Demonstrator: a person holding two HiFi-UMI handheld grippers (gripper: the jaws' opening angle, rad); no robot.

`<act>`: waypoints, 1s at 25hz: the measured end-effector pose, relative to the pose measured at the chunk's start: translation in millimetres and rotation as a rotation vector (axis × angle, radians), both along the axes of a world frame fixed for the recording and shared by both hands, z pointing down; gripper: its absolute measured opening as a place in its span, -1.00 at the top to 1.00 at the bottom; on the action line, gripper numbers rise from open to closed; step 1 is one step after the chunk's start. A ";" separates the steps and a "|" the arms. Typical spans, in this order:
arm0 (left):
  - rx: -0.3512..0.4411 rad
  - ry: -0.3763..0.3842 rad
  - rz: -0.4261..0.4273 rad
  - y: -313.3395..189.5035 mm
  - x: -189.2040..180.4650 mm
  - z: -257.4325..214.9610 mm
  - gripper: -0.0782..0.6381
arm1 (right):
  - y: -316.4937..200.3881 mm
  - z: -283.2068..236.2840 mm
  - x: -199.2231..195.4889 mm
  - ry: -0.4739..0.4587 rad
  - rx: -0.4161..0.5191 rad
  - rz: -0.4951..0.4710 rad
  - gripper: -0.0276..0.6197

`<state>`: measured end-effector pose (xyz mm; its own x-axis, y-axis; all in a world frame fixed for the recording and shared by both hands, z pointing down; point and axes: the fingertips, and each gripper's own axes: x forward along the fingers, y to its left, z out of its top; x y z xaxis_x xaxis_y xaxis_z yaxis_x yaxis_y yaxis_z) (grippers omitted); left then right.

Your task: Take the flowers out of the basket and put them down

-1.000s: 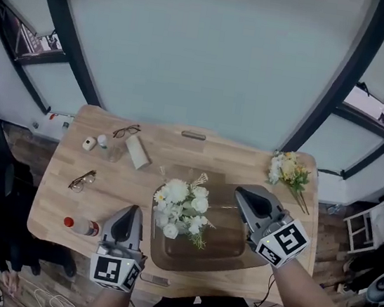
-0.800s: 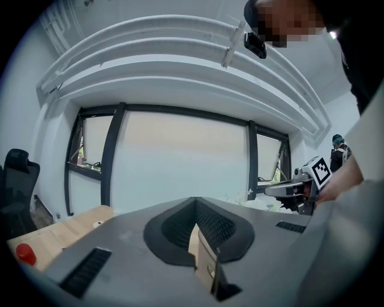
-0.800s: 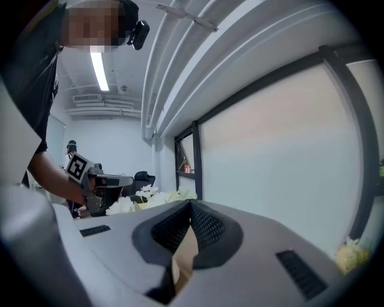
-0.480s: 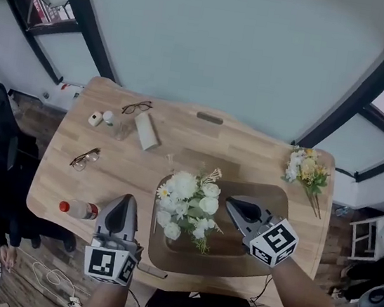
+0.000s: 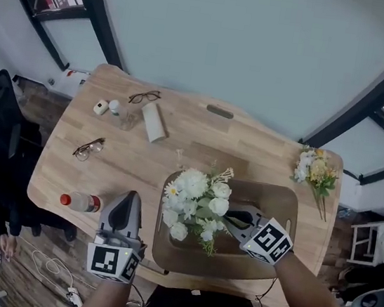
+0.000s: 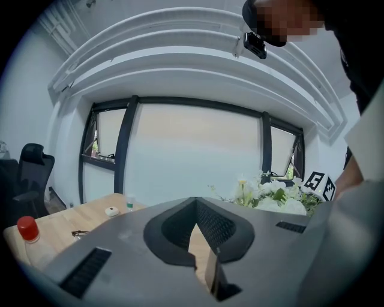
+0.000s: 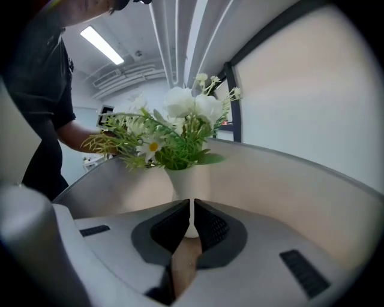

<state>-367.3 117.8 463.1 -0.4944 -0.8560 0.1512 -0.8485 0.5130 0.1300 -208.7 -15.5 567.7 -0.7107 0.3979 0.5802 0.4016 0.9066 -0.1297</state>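
Down into the basket [image 5: 279,197] with the right gripper [image 5: 229,214], nose tipped lower, jaws all but together on nothing. Aims at the white vase [image 7: 187,180] under the flowers [image 5: 196,201], close beside it but apart. Means a reach begun, not a grasp: must open before taking the vase. Upright in the basket's left end, those flowers, near the table's [image 5: 180,137] front edge. Nothing lifted from this lot yet; another bunch [image 5: 315,171] already down at the far right corner.

Against a second ago: then high over the basket's right half, now low inside it and nearer the blooms. Lower too, a little, the left gripper [image 5: 129,197], by the front edge left of the basket, tips meeting, empty. No shift in basket or flowers.
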 end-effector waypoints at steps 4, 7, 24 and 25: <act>-0.006 0.003 0.004 -0.3 -2.0 3.1 0.77 | 10.8 1.6 -5.4 -0.048 0.053 -0.059 0.83; -0.003 0.001 0.011 1.4 -3.3 2.2 0.77 | 18.4 6.2 -13.0 -0.061 0.041 -0.085 0.47; 0.023 0.012 0.067 12.6 4.0 4.4 0.77 | 60.1 13.4 -62.9 -0.213 -0.020 -0.134 0.01; 0.017 0.008 0.068 12.8 4.0 3.7 0.77 | 60.8 13.1 -65.4 -0.220 -0.028 -0.126 0.01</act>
<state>-363.2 130.6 466.9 -0.4334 -0.8902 0.1404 -0.8803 0.4515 0.1453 -274.1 45.3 580.8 -0.7625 0.5047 0.4049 0.5323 0.8450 -0.0509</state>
